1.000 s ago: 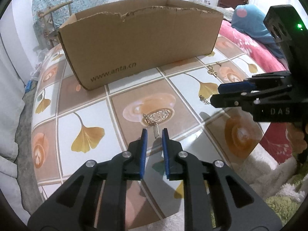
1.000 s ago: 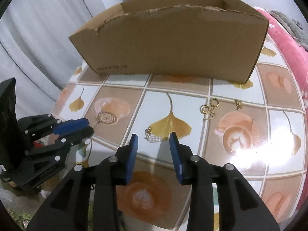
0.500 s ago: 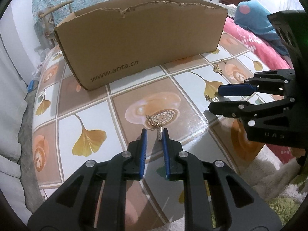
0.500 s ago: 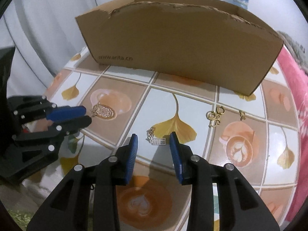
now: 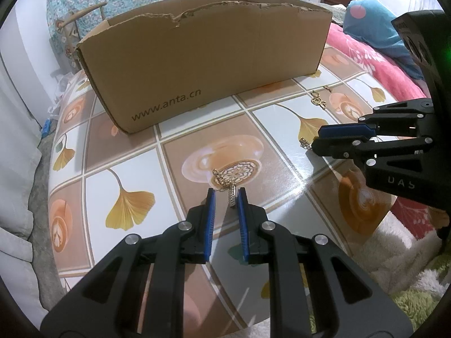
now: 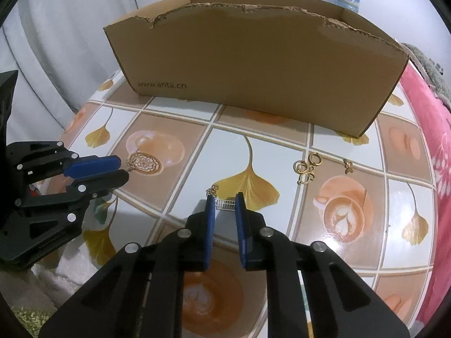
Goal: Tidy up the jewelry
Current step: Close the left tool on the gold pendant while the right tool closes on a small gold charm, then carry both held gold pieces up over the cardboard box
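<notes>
A round gold filigree pendant (image 5: 239,169) lies on the tiled tabletop (image 5: 135,169). Its small bar (image 5: 231,197) sits between the tips of my left gripper (image 5: 226,191). Those jaws stand narrowly apart, and bare table shows left of the bar. In the right wrist view a short silver bar (image 6: 226,205) on a gold chain (image 6: 212,190) spans the gap of my right gripper (image 6: 225,198). Its jaws are closing, and the pads meet the bar's ends. Each gripper also shows in the other's view, the right gripper (image 5: 317,138) and the left gripper (image 6: 124,170).
An open cardboard box (image 6: 253,64) stands at the back of the table. A cluster of gold rings (image 6: 305,167) and a small gold earring (image 6: 348,165) lie to the right. A pink blanket (image 5: 366,53) with a blue pillow (image 5: 372,25) is beyond the right edge.
The right gripper's jaws have narrowed from wide around the silver bar to touching its ends. The left gripper has kept its place and its gap at the pendant's bar.
</notes>
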Tool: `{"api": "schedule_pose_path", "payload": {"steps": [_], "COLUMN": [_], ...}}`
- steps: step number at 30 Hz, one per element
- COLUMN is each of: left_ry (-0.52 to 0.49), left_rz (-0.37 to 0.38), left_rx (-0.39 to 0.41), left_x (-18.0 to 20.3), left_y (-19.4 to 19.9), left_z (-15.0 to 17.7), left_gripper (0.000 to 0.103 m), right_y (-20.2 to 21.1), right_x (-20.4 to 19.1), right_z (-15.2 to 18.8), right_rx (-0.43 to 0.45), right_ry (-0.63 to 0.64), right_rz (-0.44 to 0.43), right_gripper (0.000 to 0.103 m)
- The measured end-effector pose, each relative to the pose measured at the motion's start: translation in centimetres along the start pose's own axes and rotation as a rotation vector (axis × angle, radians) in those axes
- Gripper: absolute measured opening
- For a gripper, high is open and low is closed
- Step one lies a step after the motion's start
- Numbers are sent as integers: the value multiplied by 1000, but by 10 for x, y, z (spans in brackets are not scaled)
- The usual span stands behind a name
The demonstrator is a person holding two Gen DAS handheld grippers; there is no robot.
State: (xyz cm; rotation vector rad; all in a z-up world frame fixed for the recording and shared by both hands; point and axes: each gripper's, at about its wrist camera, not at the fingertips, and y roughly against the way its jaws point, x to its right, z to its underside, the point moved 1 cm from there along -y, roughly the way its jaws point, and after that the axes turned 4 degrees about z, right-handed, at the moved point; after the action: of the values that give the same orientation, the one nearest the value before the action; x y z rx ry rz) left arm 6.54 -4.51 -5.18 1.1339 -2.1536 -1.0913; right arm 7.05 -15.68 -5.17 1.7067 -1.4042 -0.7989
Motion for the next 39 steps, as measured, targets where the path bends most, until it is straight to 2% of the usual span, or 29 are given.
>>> {"api": "schedule_pose_path", "payload": {"steps": [9,15,25,39], "left_ry": [-3,-19,-51,-72], "left_rz": [5,4,-16,-30], "left_rx": [3,4,33,116], "left_x": [1,4,9,13], "left_y": [-1,-1,7,42], "left_z": [0,-1,-4,-18], "left_gripper": [15,1,1,1], "right_y": [6,10,21,58], "right_x": [12,20,30,32], "right_z": [3,4,5,-4], "right_rx": [7,13,36,114], "right_ry": [-35,-56,-73,-62], "right_rz": [-17,-27,-37,-41], "right_gripper": [15,15,15,15]}}
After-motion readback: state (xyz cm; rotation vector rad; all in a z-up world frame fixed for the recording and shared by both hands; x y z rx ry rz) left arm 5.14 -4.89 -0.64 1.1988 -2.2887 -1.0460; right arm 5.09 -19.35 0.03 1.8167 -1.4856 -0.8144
